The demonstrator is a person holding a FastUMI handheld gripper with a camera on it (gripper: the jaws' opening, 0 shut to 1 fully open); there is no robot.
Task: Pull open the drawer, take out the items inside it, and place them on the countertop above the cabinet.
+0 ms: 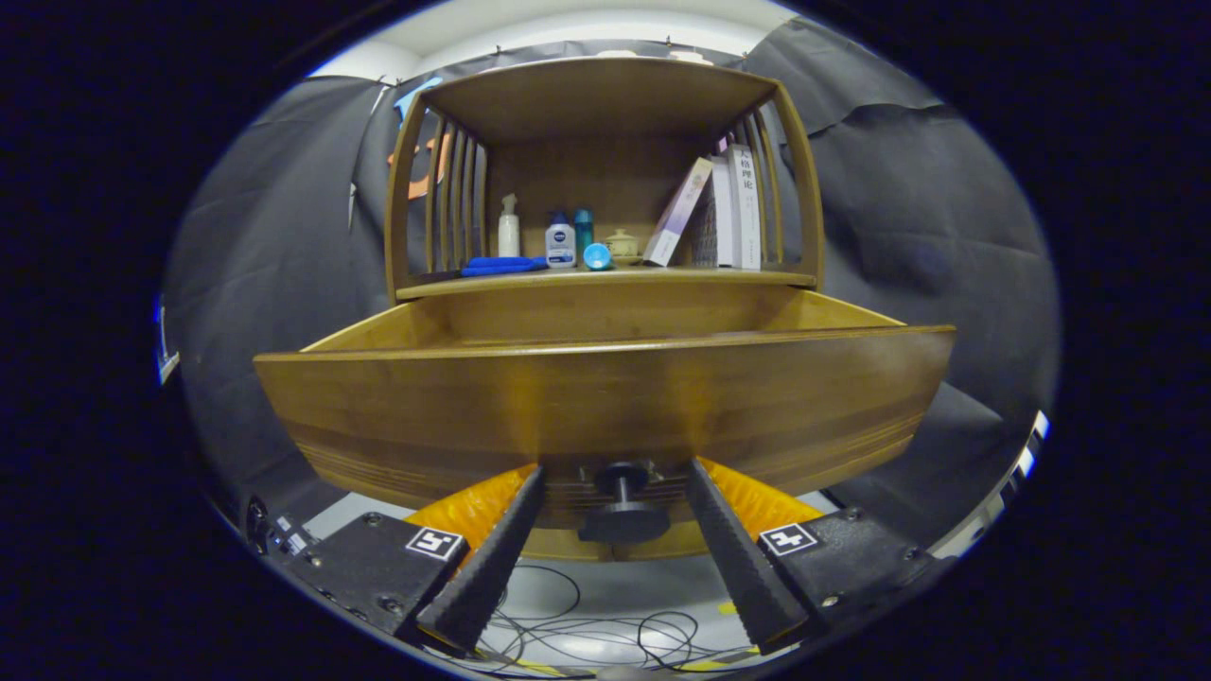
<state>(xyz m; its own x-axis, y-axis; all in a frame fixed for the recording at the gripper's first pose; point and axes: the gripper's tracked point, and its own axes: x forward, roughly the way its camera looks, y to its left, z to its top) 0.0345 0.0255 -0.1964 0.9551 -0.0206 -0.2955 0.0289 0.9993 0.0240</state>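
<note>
1. My gripper sits low in front of the drawer, fingers spread, one on each side of the dark knob. Neither finger presses on the knob; there is a gap on both sides, so I hold nothing.
2. The drawer stands pulled out from the cabinet. Its front panel is just ahead of my fingertips, and the side walls run back toward twelve o'clock, meeting the cabinet under the countertop.
3. From this low angle the front panel hides the drawer floor. I cannot tell what lies inside, or how many items there are.
4. On the countertop: a white pump bottle at about eleven o'clock, a flat blue object lying before it, a small white-and-blue bottle, a teal container, a round blue cap, a small pale jar, and leaning books at one o'clock.
5. I judge the opening step done, with emptying next.
6. The next move calls for backing off the knob, rising above the front panel, and tilting down to see the contents before choosing a grasp.
7. The countertop's front edge looks the freest spot for setting things down.
</note>
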